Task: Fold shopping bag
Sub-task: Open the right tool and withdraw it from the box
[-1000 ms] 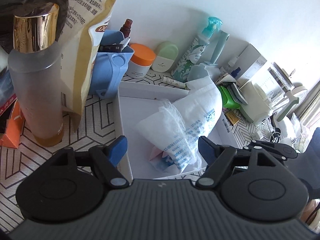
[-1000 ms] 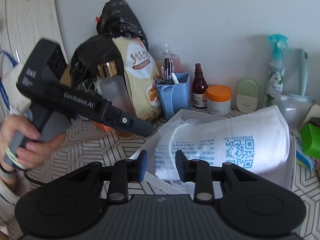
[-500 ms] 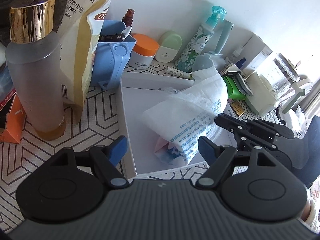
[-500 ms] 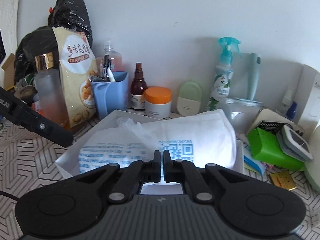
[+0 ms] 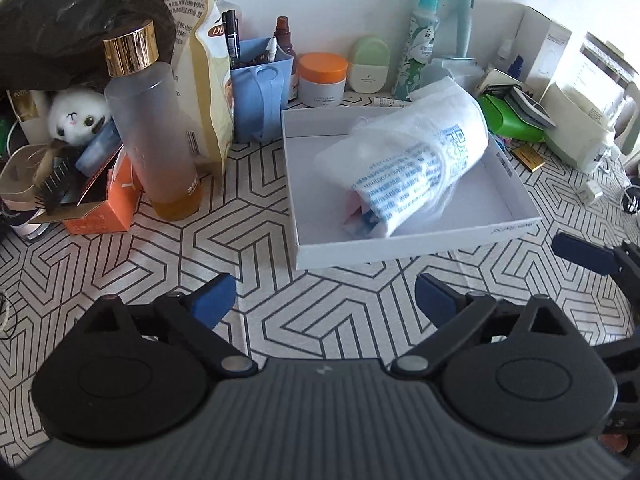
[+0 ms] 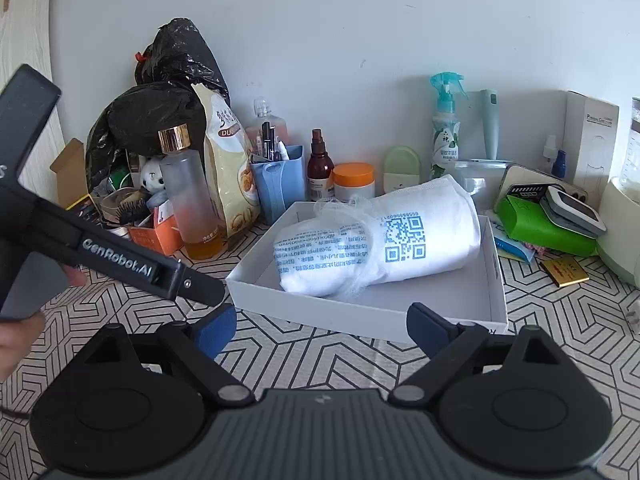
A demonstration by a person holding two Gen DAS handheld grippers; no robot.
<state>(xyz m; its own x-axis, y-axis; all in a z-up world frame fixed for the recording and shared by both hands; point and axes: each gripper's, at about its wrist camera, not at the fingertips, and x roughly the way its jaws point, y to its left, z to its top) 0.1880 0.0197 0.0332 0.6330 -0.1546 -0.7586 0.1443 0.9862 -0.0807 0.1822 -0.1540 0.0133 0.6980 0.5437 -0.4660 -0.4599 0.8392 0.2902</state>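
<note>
The shopping bag (image 5: pixel 412 168) lies rolled up inside a shallow white box (image 5: pixel 420 246), ahead of both sets of jaws and touching neither. From the left gripper (image 5: pixel 324 300) it sits forward and slightly to the right, past the box's near wall; from the right gripper (image 6: pixel 322 330) it sits almost straight ahead, just beyond the near wall.

The bag (image 6: pixel 380 240) is thin, crinkled white plastic, part see-through, printed with blue text and a square code, bundled into a fat, lumpy roll. The box (image 6: pixel 360 314) is stiff matte card with straight low walls, on a tablecloth (image 5: pixel 240 240) of black-lined hexagons.

Both grippers hang low over the cloth with their blue-padded jaws spread wide and nothing between them. The left one points toward the box's near left corner, a hand (image 6: pixel 16 332) wrapped around its grey handle at the edge of the right view. The right one faces the box squarely.
</note>
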